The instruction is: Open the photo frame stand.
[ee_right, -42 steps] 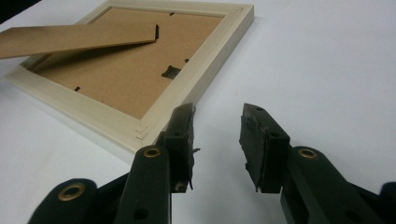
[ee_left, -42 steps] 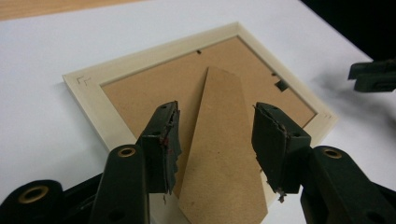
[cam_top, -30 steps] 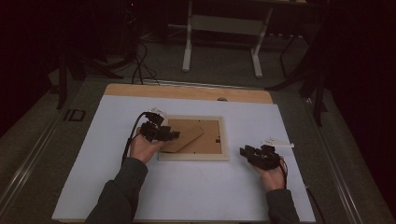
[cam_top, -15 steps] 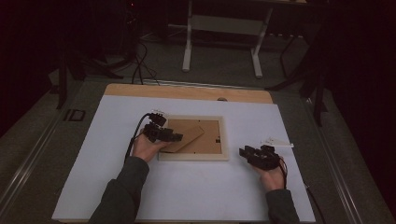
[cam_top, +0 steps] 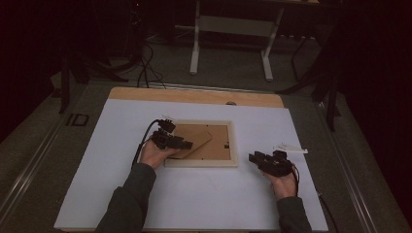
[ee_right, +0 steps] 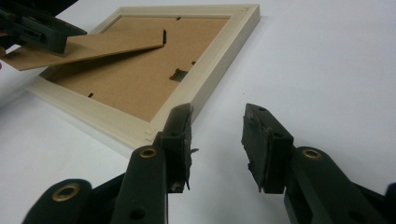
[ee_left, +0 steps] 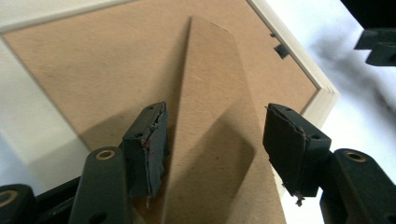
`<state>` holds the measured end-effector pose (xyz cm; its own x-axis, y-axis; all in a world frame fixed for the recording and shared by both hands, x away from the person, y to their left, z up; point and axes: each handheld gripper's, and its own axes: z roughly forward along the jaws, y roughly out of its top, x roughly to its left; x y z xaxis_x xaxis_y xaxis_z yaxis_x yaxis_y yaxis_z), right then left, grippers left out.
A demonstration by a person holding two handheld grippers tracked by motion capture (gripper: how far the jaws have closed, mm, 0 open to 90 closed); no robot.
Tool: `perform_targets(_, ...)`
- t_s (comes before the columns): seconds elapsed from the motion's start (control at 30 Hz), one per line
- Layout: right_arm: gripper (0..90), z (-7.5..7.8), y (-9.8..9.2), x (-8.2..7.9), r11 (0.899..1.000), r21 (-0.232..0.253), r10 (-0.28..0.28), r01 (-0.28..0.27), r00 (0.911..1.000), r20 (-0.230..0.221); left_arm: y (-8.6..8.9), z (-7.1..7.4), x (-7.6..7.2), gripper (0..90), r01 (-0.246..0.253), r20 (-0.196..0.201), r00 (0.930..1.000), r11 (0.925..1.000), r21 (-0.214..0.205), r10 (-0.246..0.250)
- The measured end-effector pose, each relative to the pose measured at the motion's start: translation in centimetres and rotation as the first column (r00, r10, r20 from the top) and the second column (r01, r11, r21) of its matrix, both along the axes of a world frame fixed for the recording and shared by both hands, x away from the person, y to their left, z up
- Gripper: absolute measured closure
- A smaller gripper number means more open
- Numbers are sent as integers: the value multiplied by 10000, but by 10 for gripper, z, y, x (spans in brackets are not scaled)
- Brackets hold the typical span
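Observation:
A pale wooden picture frame lies face down on the white board, brown backing up. Its cardboard stand flap is lifted at a slant off the backing. My left gripper reaches over the frame's left side. Its jaws have just been opening and now stand open, with the flap between them and the pads clear of its edges. My right gripper rests on the board to the right of the frame, open and empty, close to the frame's near corner.
The white board covers a wooden table whose far edge shows. A small white slip lies just right of my right hand. Beyond the table are dark floor, cables and a stand's legs.
The left hand has edged slightly to the right over the frame. The right hand has kept still.

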<state>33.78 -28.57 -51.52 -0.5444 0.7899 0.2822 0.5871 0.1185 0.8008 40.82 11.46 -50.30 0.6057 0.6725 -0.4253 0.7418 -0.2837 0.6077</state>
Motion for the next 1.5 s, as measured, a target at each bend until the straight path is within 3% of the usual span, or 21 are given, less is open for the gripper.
perform_targets(0.27,612,-1,2,0,9999,-60,95,-95,9999,-62,-3,-4,0,430,191,-91,9998,9998,101,-190)
perform_targets(0.43,610,-2,2,0,9999,-67,112,-113,9999,-95,-2,-3,0,421,250,-105,9996,9997,-46,-250)
perform_targets(0.6,607,-2,3,0,9999,-90,125,-126,9999,-88,-5,-5,-1,378,353,-77,9994,9993,144,-352)
perform_targets(0.8,603,-2,2,0,9999,-65,113,-114,9999,-97,-9,-7,-2,339,628,4,9980,9950,782,-630)
perform_targets(1.1,598,-3,2,0,9999,-62,136,-136,9999,-97,-11,-8,-3,391,660,135,9976,9946,803,-673)
perform_targets(1.5,597,-4,5,0,9997,-111,202,-204,9997,-154,-12,-7,-4,397,724,275,9968,9925,983,-754)
